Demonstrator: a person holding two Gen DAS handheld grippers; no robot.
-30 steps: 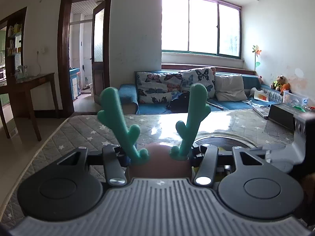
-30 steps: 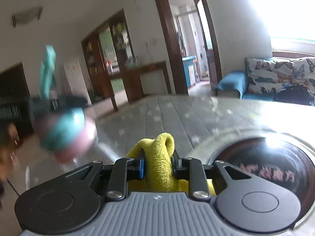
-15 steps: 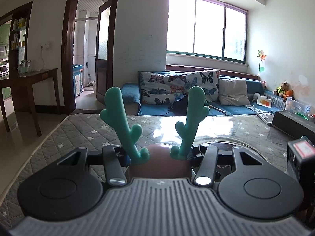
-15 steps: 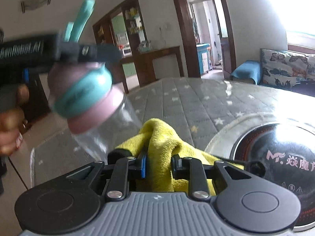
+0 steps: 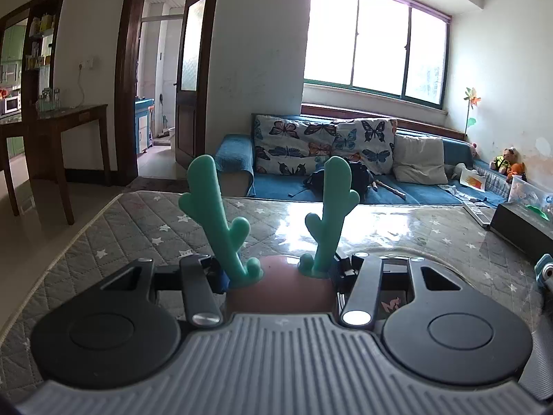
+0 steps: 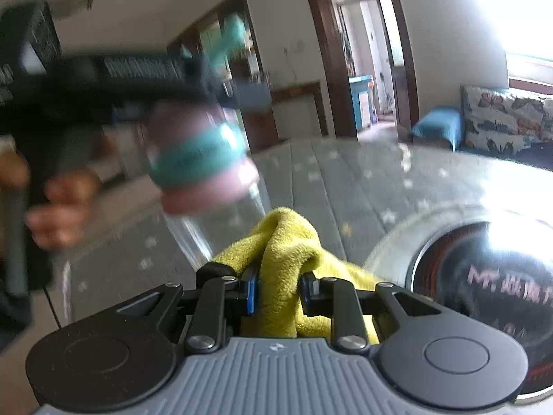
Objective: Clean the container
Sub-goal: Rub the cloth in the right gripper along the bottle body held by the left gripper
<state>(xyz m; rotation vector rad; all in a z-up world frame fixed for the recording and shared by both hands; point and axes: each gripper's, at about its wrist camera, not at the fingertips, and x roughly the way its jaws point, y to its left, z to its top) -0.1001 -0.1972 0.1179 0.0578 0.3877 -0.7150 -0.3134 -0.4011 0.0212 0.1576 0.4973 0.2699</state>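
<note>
The container is a clear bottle [image 6: 221, 221] with a pink lid [image 5: 280, 294] and two green antlers [image 5: 214, 218]. My left gripper [image 5: 280, 276] is shut on the lid, and the bottle hangs below it, out of the left wrist view. In the right wrist view the left gripper [image 6: 207, 97] and the bottle show blurred at upper left, held by a person's hand [image 6: 55, 211]. My right gripper [image 6: 276, 290] is shut on a yellow cloth [image 6: 287, 249]. The cloth's bunched top lies close against the bottle's clear lower wall.
A quilted grey table [image 5: 138, 228] with white stars lies under a glossy sheet. A round black cooktop [image 6: 484, 276] sits to the right. A black box [image 5: 518, 228] stands at the far right edge. Beyond are a blue sofa [image 5: 345, 180] and a wooden side table [image 5: 55, 131].
In the right wrist view the bottle has come in from the left towards the yellow cloth and now sits right beside it. The left wrist view has shifted across the room.
</note>
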